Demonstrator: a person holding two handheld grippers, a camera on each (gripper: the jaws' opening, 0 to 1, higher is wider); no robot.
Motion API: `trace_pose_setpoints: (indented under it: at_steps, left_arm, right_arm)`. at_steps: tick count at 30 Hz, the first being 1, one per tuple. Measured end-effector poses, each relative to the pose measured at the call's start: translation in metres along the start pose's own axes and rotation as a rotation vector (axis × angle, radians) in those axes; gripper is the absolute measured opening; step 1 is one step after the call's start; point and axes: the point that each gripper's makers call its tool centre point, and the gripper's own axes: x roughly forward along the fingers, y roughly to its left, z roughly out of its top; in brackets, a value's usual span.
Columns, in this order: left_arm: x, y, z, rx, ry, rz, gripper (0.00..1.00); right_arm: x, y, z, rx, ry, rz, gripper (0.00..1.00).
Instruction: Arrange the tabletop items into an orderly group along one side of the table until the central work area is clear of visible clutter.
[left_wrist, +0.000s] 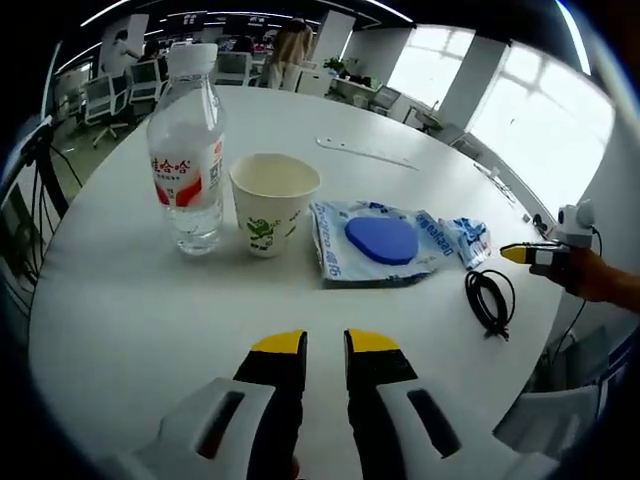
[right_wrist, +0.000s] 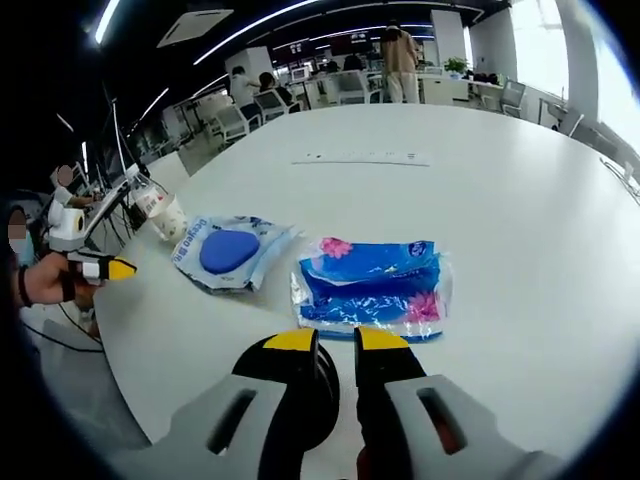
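Note:
A clear water bottle (left_wrist: 187, 150) with a red label stands upright at the left of the round white table (left_wrist: 130, 320). Beside it stands a paper cup (left_wrist: 270, 205), then a blue packet (left_wrist: 378, 240) with a blue disc, lying flat. A black cable coil (left_wrist: 490, 298) lies near the table edge. My left gripper (left_wrist: 325, 345) hovers in front of the cup, shut and holding nothing. My right gripper (right_wrist: 335, 340) is shut just short of a blue tissue pack (right_wrist: 372, 283). The blue packet (right_wrist: 230, 250) and the cup (right_wrist: 170, 215) lie to its left.
A long white strip (right_wrist: 362, 158) lies on the far part of the table. The other gripper (left_wrist: 545, 255), held in a hand, shows at the table's edge. Office chairs (right_wrist: 345, 88), desks and standing people are beyond the table.

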Motion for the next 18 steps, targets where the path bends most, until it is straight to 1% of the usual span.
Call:
trace_pose_setpoints:
  at_steps: [7, 13, 18]
  left_arm:
    - [-0.007, -0.007, -0.004, 0.044, 0.004, -0.016, 0.18]
    - [-0.017, -0.011, -0.006, 0.096, 0.005, -0.030, 0.23]
    - [-0.027, -0.015, -0.008, 0.139, 0.002, -0.043, 0.26]
  right_arm:
    - [0.002, -0.005, 0.004, -0.047, 0.020, -0.003, 0.13]
    - [0.008, -0.011, 0.010, -0.136, 0.051, -0.001, 0.14]
    - [0.013, -0.014, 0.012, -0.238, 0.087, 0.003, 0.16]
